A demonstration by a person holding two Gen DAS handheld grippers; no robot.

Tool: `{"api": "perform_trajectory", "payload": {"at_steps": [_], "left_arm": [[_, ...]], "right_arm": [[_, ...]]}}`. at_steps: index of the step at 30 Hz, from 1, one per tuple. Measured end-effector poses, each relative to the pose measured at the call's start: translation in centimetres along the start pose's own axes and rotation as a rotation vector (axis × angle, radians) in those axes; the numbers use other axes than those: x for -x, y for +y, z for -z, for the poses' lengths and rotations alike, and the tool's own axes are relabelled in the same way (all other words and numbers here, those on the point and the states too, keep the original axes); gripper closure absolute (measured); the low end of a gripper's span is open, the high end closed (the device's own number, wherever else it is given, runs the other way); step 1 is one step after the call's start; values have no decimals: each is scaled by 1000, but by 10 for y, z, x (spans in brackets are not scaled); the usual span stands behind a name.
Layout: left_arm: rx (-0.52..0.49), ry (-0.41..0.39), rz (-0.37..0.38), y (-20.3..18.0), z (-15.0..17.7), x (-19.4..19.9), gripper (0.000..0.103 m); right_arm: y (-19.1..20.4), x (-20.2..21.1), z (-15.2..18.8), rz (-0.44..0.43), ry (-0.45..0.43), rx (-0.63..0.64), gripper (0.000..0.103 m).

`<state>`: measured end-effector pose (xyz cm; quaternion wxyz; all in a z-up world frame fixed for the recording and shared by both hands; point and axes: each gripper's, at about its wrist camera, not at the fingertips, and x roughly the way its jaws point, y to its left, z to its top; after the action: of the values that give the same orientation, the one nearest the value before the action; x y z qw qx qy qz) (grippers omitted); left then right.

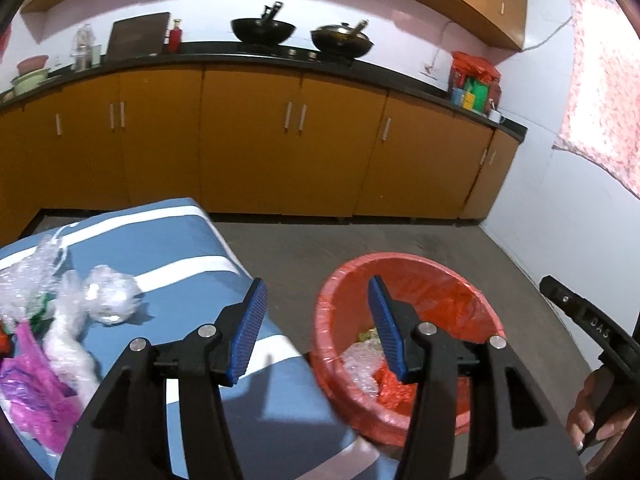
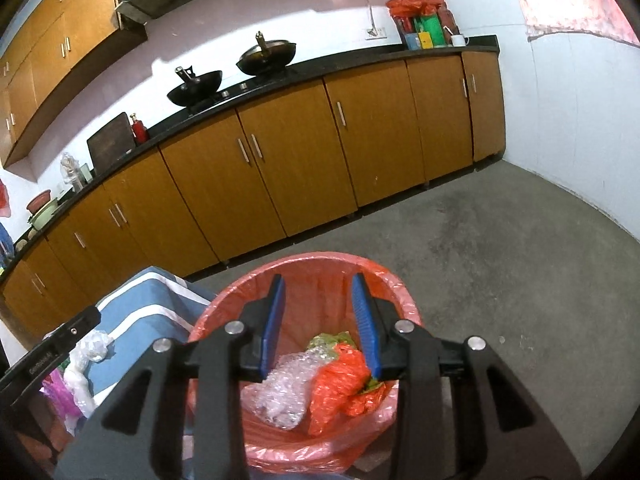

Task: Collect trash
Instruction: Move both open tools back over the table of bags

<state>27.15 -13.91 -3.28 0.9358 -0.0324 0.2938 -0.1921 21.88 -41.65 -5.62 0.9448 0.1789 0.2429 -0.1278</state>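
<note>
A red-lined trash bin (image 1: 348,280) stands on the floor beside a table with a blue and white striped cloth (image 1: 188,248). It holds bubble wrap (image 2: 284,392), an orange bag (image 2: 340,380) and green scraps. On the table lie a crumpled clear plastic ball (image 1: 110,296), clear wrap (image 1: 68,344) and a pink bag (image 1: 36,392). My left gripper (image 1: 318,292) is open and empty, between the table edge and the bin. My right gripper (image 2: 318,288) is open and empty, above the bin (image 2: 320,264).
Orange kitchen cabinets (image 1: 248,140) with a black counter run along the back, with two woks (image 1: 264,30) on the stove. Grey floor (image 2: 500,260) spreads right of the bin. A white wall (image 1: 560,220) stands at the right.
</note>
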Motion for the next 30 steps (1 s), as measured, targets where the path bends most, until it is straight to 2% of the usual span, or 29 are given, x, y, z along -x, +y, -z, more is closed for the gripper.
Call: {"api": "perform_trajectory", "payload": {"at_steps": [6,14,18,24,27,30], "left_arm": [[17,-31,-48,28,3,28,50],[49,-120,-165,91,15,94,49],[76,-170,-293,138,33,136,46],[156,-187,-494,205,71,187,44],[190,-185,-578,232,86,207,42],[239,-178,-618,252,98,219,42]], "right_arm": [[34,8,3,-44,6,46,67],[127,15,26,-174,41,170,67],[182,14,51,-253,83,245,67],[246,20,86,-376,151,304,67],[282,26,105,-441,179,352,67],[310,31,120,-488,199,397,67]]}}
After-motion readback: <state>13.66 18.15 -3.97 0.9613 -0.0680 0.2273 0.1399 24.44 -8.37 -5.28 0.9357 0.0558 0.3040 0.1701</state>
